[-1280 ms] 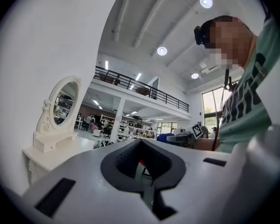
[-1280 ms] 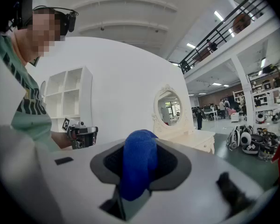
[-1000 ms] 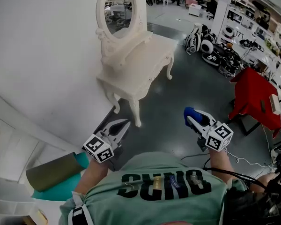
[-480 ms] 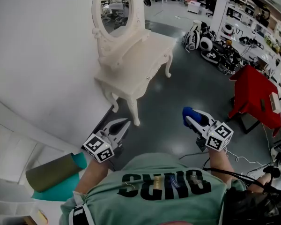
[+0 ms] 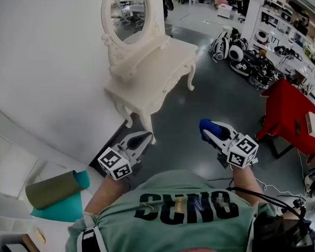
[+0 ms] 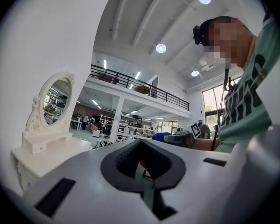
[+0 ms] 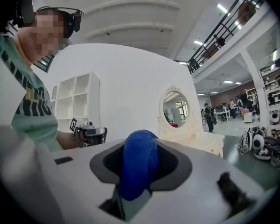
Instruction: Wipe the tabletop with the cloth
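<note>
one blue cloth [image 7: 139,164]: pinched in the right tongs [image 5: 204,128], 5 o'clock, over grey floor [image 5: 199,104]
left tongs [image 5: 145,136]: tips together, nothing between
surface [image 5: 168,62]: white, oval mirror [image 5: 127,12], 12 o'clock, well apart from cloth

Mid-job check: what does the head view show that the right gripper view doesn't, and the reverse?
Only the head view: the rolled mats by the wall and the marker cube on the right gripper.

Only the right gripper view: the upper gallery railing, and a close look at that gripper's fingers shut on the blue cloth.

Both: the white dressing table with its oval mirror, the blue cloth, and the left gripper.
</note>
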